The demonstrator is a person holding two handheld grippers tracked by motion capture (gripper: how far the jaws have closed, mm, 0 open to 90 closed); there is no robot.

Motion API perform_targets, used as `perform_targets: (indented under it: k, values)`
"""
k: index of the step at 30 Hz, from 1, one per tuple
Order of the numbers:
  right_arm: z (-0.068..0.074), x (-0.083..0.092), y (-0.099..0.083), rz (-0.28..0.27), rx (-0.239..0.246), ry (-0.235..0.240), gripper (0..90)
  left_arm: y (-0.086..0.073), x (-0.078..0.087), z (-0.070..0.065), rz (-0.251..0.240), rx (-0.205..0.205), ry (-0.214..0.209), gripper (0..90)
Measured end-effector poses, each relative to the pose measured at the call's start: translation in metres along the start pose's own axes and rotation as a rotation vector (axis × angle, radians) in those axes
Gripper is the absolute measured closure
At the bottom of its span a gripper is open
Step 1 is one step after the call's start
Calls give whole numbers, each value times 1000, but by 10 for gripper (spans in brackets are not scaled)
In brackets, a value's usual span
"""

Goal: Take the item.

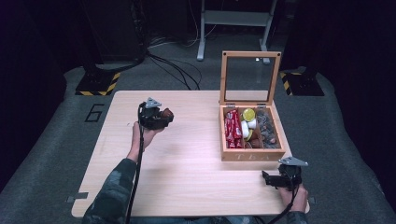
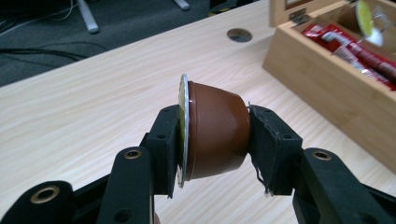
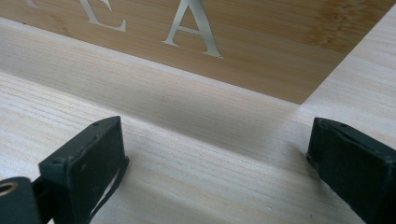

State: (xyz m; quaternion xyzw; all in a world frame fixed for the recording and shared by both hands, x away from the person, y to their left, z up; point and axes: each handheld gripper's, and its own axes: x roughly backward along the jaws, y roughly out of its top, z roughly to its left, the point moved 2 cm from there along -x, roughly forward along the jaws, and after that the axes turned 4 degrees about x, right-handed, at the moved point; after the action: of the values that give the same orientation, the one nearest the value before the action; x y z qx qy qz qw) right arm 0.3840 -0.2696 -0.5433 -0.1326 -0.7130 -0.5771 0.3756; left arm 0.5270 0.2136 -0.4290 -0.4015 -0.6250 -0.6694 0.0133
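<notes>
On the table: light wood-grain table top (image 1: pixel 187 158), with a big "6" marked on the grey floor mat (image 1: pixel 95 113) just off its far-left corner.

Left gripper: left gripper (image 1: pixel 164 116) is up over the left half of the table, clamped on a brown coffee capsule (image 2: pixel 215 131). One pad sits flat on the foil lid, the other on the capsule's base, so it's squeezed end to end and lying sideways.

Capsule: brown plastic cup, silver foil rim with a bit of yellow-green at the lid edge. Can't make out any brand print on it. It's off the table, in the jaws, well apart from the box.

Right gripper: right gripper (image 1: pixel 267 178) hangs low over the near-right corner of the table, jaws spread wide with nothing between them, just bare table in the gap. It points at the front wall of the box.

Box: wooden tea box (image 1: pixel 252 155) on the right side of the table, glass lid (image 1: pixel 251 77) standing open and upright. Pale lettering on the front reads "TEA"; the right gripper view catches the "E" and "A" close up.

Inside the box: red wrapped packets (image 1: pixel 232 128) in the left compartment, writing too small to read. Yellow-lidded capsule (image 1: pixel 248 114) plus white ones in the middle, brownish stuff on the right that I can't tell apart.
</notes>
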Motion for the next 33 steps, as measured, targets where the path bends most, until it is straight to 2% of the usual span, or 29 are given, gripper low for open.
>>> perform_targets:
  k: [5,12,17,22,26,29,30,31,32,33]
  values:
    - [0,0,0,3,-4,0,35,-8,-6,10,14,40,7,550]
    - [0,0,0,4,-3,1,35,-17,-21,11,30,42,18,549]
    - [0,0,0,6,-2,1,35,-28,-36,12,75,38,38,548]
    - [0,0,0,5,-1,2,35,-36,-46,14,102,69,33,547]
    - [0,0,0,5,-1,2,35,-39,-53,15,130,51,46,547]
    - [0,0,0,5,0,3,35,-43,-59,16,151,61,58,545]
    - [0,0,0,5,0,2,35,-45,-60,18,169,41,64,545]
    - [0,0,0,5,-2,2,35,-47,-62,18,172,41,66,545]
    - [0,0,0,2,6,3,35,-50,-65,17,169,62,64,545]
    - [0,0,0,3,5,3,35,-52,-66,18,181,54,67,545]
